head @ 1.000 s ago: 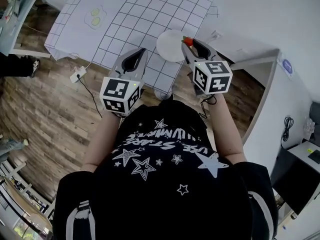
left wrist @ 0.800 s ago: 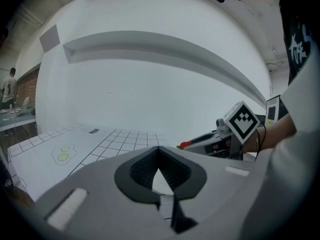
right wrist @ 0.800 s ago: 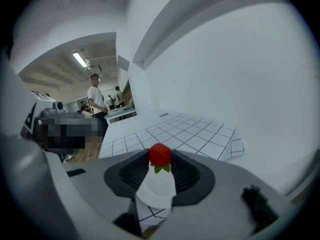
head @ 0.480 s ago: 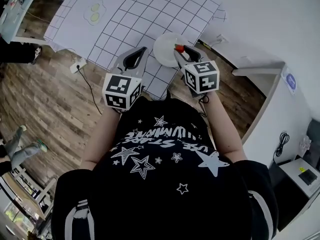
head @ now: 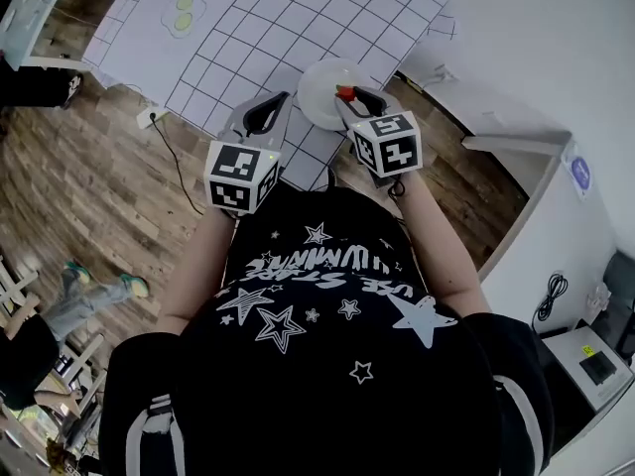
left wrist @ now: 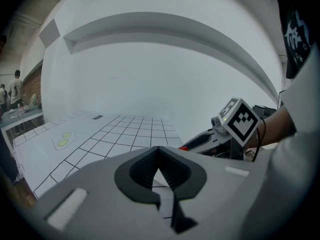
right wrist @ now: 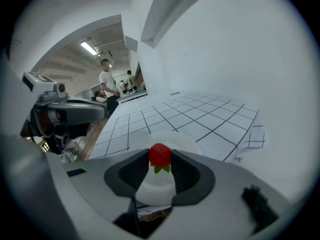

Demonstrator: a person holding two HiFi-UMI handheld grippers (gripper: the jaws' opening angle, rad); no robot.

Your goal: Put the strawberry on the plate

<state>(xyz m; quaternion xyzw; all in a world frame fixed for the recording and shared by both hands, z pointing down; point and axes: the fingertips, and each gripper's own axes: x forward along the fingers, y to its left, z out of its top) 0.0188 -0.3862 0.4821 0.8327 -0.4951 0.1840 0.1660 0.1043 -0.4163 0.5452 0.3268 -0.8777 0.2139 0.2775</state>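
Over the plate, the right gripper clamps the strawberry at its tips.

**Three cameras over one gridded cloth**

The head view looks from above the person steeply down. It looks past a black starred shirt onto the left gripper, the right gripper and the near edge of the gridded cloth. The left gripper view sits low, just behind its own jaws, and faces along them across the cloth toward a white wall. The right gripper shows at its right side. The right gripper view likewise looks along its own jaws, close over the plate and the strawberry, with the left gripper at its left side. All three views share the cloth. The head view and the right gripper view share the plate.
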